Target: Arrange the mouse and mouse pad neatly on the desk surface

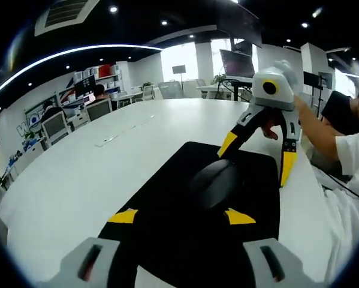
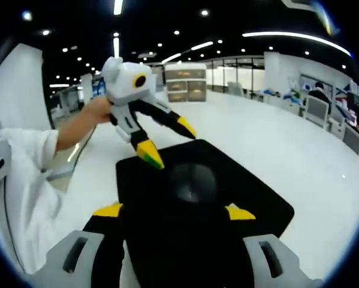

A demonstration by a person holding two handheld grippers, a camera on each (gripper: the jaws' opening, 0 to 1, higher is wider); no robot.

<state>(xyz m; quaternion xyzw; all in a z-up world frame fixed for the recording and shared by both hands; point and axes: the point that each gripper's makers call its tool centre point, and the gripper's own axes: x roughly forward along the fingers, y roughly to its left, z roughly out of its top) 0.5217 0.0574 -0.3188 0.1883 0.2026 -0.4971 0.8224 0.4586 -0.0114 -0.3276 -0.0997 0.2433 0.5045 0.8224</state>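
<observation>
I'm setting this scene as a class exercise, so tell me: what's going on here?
A person holds a two-jaw tool in each hand over a white desk. A black mouse sits on a black mouse pad. The left tool and the right tool both hover open above the pad from opposite sides of the mouse. Neither grips anything.

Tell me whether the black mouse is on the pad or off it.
On it: the black mouse sits near the middle of the black rectangular mouse pad.

No text, label or number is legible; lettering on the far wall (image 1: 32,120) blurs.
</observation>
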